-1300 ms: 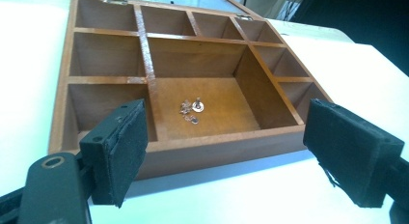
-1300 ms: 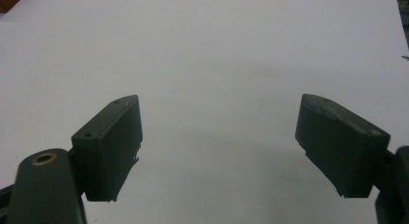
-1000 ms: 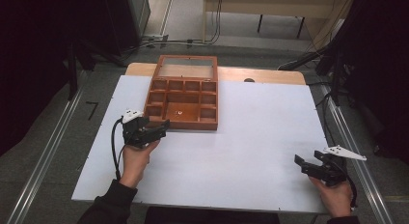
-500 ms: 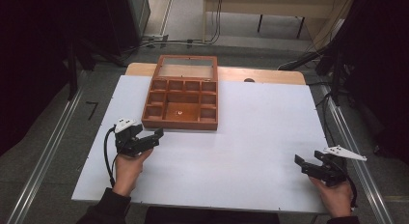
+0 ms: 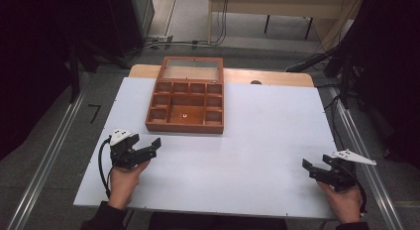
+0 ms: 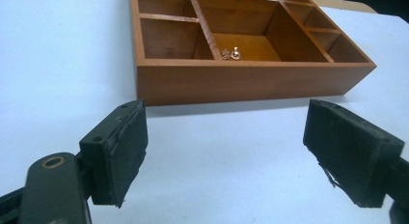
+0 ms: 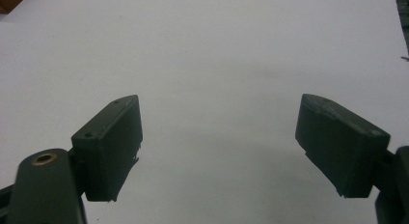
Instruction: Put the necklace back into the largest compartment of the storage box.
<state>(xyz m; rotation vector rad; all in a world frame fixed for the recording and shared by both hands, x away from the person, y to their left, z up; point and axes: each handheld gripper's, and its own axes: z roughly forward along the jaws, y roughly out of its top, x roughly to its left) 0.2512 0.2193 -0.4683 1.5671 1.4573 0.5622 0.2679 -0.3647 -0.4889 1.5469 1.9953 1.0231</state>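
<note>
Left tongs: your left tongs (image 5: 148, 149) are spread wide with nothing between the jaws, above the desk near its front left part. In the left gripper view (image 6: 226, 151) they point at the front wall of the wooden box and stand apart from it.
Right tongs: your right tongs (image 5: 317, 166) are also spread wide and hold nothing, near the desk's front right corner. In the right gripper view (image 7: 219, 147) bare white desk lies between the jaws.
Box: the wooden box (image 5: 187, 126) sits on the far middle of the desk, lid open and leaning back, split into compartments. Two small metal pieces (image 6: 230, 53) lie in its large middle compartment.
Desk: the white desk (image 5: 257, 141) is bare around both tongs.
Room: grey floor (image 5: 54, 141), cables (image 5: 188, 41) beyond the desk, dark at both sides.
</note>
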